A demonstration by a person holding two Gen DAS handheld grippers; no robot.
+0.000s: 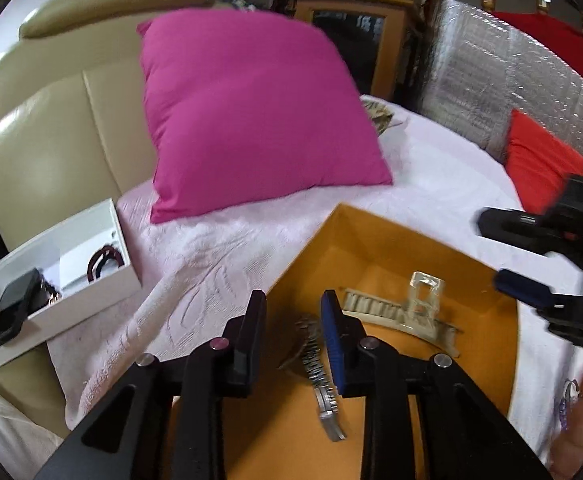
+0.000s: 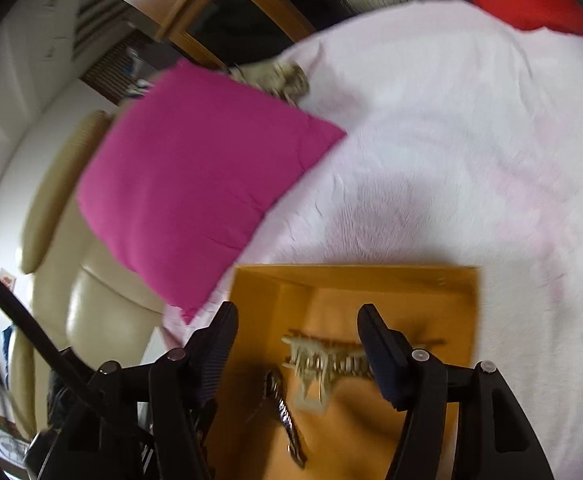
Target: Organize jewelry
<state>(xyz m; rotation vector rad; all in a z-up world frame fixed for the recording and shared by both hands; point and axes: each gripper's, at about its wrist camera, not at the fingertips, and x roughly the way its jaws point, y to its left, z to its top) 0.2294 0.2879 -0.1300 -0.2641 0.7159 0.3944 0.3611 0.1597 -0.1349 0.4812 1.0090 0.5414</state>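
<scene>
The orange box point(image 1: 375, 248) sat on the pale quilted bedspread point(image 1: 227, 236), and everything here is placed from that box. Inside it lay a metal-link watch point(image 1: 319, 368) and a clear plastic hair claw point(image 1: 407, 308).

The left gripper point(image 1: 293, 328) hung over the box's near-left part, jaws apart and holding nothing. The watch lay directly ahead of it and a little below, showing in the gap between the fingers and close to the blue-padded one. Its long axis ran roughly along the gripper's line of sight, not across it, so I judged that a pinch across the narrow band would suit the way the fingers stood.

The right gripper point(image 2: 297, 340) was also spread wide and empty, above the box's near edge. From it the claw lay straight ahead between the fingers, long axis running crosswise from finger to finger; the watch lay nearer its left finger. The left gripper looked the nearer one to the watch, the right to the claw.

The watch band was ribbed, shiny steel, flexible and slightly curled. The claw was translucent, rigid and toothed, with a raised squarish handle. The box was smooth card with low upright walls.

To the box's left, well apart, a white tray point(image 1: 123, 240) held dark pieces. Behind the box leaned a magenta pillow point(image 1: 251, 112).
</scene>
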